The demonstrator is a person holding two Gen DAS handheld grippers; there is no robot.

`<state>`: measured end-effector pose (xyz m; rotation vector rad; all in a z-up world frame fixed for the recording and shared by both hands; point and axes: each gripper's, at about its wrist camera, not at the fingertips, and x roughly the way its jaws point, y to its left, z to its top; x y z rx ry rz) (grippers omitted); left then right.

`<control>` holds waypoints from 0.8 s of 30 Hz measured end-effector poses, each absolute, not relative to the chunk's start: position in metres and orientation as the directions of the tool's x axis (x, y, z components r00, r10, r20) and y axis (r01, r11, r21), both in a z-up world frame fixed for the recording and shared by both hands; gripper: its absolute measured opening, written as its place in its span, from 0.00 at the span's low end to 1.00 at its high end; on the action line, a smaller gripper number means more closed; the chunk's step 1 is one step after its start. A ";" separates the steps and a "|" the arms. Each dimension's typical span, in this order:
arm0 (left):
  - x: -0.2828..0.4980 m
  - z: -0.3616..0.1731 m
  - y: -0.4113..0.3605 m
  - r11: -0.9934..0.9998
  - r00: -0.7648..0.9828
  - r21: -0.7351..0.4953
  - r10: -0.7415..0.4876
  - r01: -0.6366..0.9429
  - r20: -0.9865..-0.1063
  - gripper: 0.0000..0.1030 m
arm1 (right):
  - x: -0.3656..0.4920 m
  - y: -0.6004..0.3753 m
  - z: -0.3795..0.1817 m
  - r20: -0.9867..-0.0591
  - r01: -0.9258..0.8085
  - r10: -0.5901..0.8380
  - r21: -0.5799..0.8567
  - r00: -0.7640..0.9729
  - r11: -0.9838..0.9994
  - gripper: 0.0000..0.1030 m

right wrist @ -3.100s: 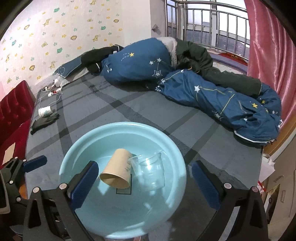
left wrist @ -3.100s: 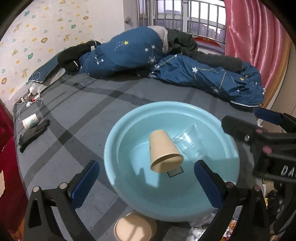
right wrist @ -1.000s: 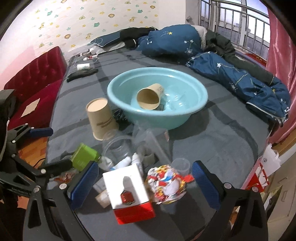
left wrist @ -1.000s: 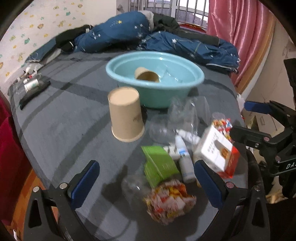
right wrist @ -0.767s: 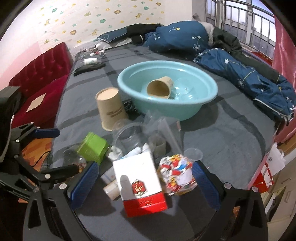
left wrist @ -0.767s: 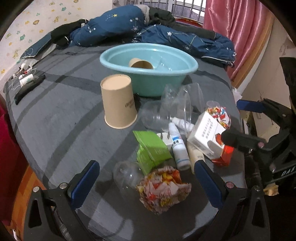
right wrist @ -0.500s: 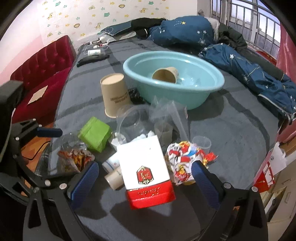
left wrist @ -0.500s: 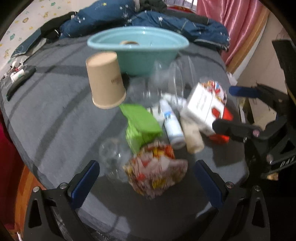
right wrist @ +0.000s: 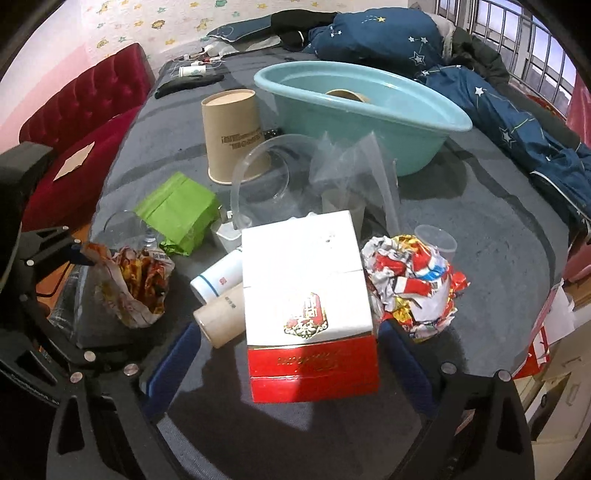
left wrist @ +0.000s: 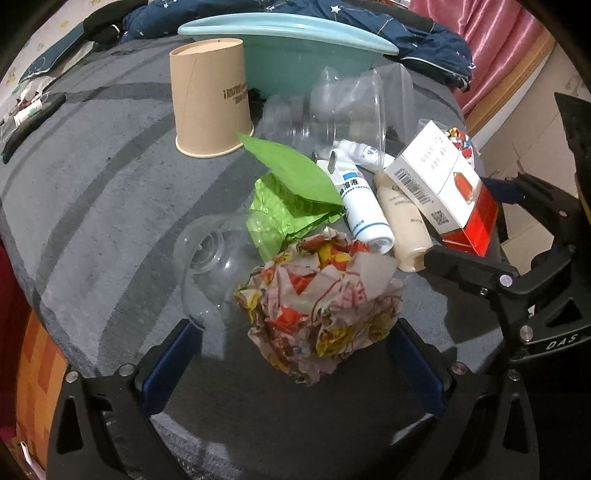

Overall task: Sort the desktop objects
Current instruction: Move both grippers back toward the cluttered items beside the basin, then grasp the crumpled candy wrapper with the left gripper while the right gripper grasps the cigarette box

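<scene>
A grey striped bedspread (right wrist: 461, 206) covered the bed. Rumpled blue star-print bedding (right wrist: 491, 92) lay heaped at its far side. Behind stood a pale wall (right wrist: 155, 14) dotted with small coloured shapes, a barred window (right wrist: 517, 33) letting in daylight, a pink curtain (left wrist: 491, 40), and a red tufted bench (right wrist: 85, 99).

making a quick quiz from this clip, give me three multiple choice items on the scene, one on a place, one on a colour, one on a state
1. What lies between the left gripper's fingers?
A. crumpled wrapper
B. green packet
C. basin

2. The basin's colour?
A. red
B. light blue
C. green

3. How does the paper cup beside the basin stand?
A. upright
B. on its side
C. upside down

Answers:
1 A: the crumpled wrapper sits between the open blue pads.
2 B: the basin is light blue.
3 C: the paper cup has its wide rim on the bedcover.
</scene>
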<state>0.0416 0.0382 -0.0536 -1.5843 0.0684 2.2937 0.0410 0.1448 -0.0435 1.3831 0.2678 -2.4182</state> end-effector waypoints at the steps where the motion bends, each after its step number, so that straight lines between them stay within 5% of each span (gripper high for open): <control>1: 0.042 -0.054 0.038 -0.938 -0.313 -0.159 0.257 -0.309 -0.914 1.00 | 0.040 0.145 -0.044 -0.862 0.381 -0.201 0.010 -0.466 -0.925 0.96; 9: 0.045 -0.054 0.042 -0.942 -0.324 -0.158 0.255 -0.297 -0.911 1.00 | 0.039 0.146 -0.045 -0.862 0.386 -0.203 0.010 -0.465 -0.923 0.93; 18: 0.051 -0.053 0.048 -0.943 -0.345 -0.153 0.254 -0.294 -0.904 0.88 | 0.040 0.143 -0.044 -0.861 0.382 -0.205 0.013 -0.466 -0.924 0.90; 20: 0.053 -0.052 0.049 -0.942 -0.352 -0.160 0.263 -0.296 -0.898 0.78 | 0.040 0.141 -0.045 -0.861 0.385 -0.203 0.008 -0.467 -0.923 0.83; 22: 0.054 -0.050 0.052 -0.938 -0.356 -0.162 0.271 -0.306 -0.894 0.53 | 0.041 0.139 -0.043 -0.859 0.390 -0.205 0.007 -0.468 -0.921 0.66; 23: 0.056 -0.049 0.053 -0.936 -0.360 -0.163 0.276 -0.312 -0.891 0.48 | 0.042 0.138 -0.043 -0.860 0.398 -0.207 0.005 -0.466 -0.917 0.60; 24: 0.058 -0.048 0.055 -0.934 -0.366 -0.161 0.279 -0.320 -0.888 0.31 | 0.043 0.137 -0.042 -0.860 0.400 -0.204 0.000 -0.467 -0.916 0.60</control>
